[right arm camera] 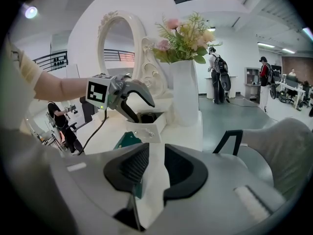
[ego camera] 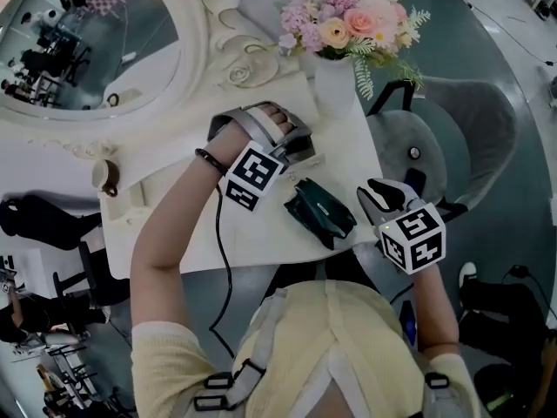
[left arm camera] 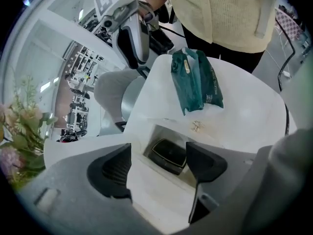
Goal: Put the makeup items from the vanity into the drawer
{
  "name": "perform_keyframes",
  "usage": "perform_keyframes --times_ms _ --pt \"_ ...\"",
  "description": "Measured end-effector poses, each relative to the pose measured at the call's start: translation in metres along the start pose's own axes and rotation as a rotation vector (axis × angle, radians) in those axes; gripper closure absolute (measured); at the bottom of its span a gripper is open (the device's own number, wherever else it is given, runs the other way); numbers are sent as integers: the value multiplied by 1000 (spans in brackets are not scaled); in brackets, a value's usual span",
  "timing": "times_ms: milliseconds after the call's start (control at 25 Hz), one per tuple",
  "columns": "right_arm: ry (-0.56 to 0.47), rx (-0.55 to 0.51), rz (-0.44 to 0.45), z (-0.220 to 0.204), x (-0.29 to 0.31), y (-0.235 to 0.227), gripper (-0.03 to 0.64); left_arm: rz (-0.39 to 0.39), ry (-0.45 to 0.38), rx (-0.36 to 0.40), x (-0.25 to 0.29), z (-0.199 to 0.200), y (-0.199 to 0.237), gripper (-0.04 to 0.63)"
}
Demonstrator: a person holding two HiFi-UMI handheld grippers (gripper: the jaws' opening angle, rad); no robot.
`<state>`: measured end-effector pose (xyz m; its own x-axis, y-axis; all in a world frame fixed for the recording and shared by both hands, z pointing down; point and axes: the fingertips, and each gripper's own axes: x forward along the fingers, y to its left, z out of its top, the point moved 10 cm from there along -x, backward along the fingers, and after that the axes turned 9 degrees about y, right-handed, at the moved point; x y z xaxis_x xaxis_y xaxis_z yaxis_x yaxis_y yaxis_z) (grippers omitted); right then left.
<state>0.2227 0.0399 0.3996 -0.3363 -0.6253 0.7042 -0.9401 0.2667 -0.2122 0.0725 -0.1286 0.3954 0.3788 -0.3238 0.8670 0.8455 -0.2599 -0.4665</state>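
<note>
A white vanity counter (ego camera: 196,233) sits mid-frame, with an ornate mirror (ego camera: 87,50) upper left, a flower vase (ego camera: 335,81) top centre and grey floor (ego camera: 522,77) at right. A green packet (ego camera: 320,212) lies at centre, its print unreadable. The left tongs (left arm camera: 159,160) are spread and empty over the open drawer (left arm camera: 151,195), which holds a black compact (left arm camera: 168,155). The right tongs (right arm camera: 156,168) are spread and empty.

White vase (ego camera: 335,84) holding pink flowers (ego camera: 348,20), far right. Ornate oval mirror (ego camera: 87,50), far left. Grey chair (ego camera: 474,133), right of vase.

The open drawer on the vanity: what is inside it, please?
One dark flat case with a pale rim lies inside the drawer. The rest of its inside is hidden behind the drawer's own wall.
</note>
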Motion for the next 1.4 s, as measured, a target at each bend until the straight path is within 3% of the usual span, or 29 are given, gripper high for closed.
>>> perform_keyframes --times_ms 200,480,600,920,1200,1400 --pt "0 -21 14 6 5 6 509 52 2 -47 -13 -5 0 233" --pt "1 -52 35 17 10 14 509 106 -65 -253 -39 -8 -4 255" --pt "-4 -57 45 21 13 17 509 141 -93 -371 -48 -15 -8 261" --pt "-2 -71 59 26 20 23 509 244 -189 -665 -65 -25 -29 394" --pt "-9 -82 71 32 23 29 508 271 -258 -916 -68 -29 -48 399" --pt "-22 -81 74 36 26 29 508 359 -313 -1135 -75 -34 -59 465"
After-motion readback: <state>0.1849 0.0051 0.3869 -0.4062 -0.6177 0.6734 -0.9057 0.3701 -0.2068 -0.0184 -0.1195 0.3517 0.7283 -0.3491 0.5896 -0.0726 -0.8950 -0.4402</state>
